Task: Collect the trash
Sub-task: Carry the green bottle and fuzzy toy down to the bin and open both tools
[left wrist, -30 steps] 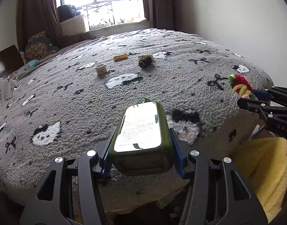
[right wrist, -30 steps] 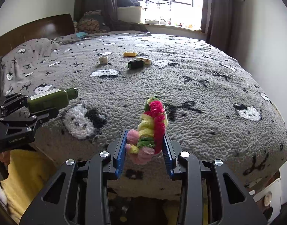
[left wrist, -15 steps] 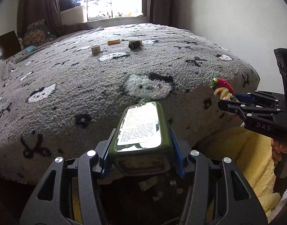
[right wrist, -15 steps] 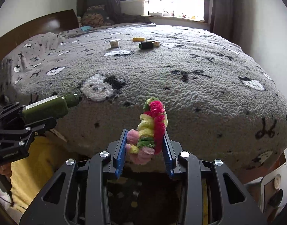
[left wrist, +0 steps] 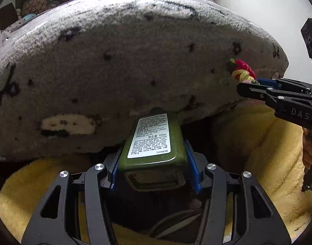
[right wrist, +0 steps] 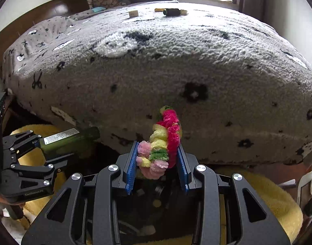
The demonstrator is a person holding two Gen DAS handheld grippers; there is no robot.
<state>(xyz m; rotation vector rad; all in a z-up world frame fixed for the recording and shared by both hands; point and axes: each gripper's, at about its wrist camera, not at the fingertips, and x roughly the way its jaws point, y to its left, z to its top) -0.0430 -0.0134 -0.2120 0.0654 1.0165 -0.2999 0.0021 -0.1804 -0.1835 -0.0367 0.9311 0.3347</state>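
Just in front of the bed's [right wrist: 176, 77] near edge, the left gripper [left wrist: 154, 153] pinches a green bottle [left wrist: 156, 143] between its blue pads. Beside it, the right gripper [right wrist: 157, 159] clamps a bright fuzzy bundle [right wrist: 164, 140]. Far back on the bed lies a dark bottle [right wrist: 172, 11].

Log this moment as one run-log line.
left gripper: shut on flat green labelled bottle | right gripper: shut on fuzzy pink-yellow-red chenille bundle | both below grey fleece bed edge
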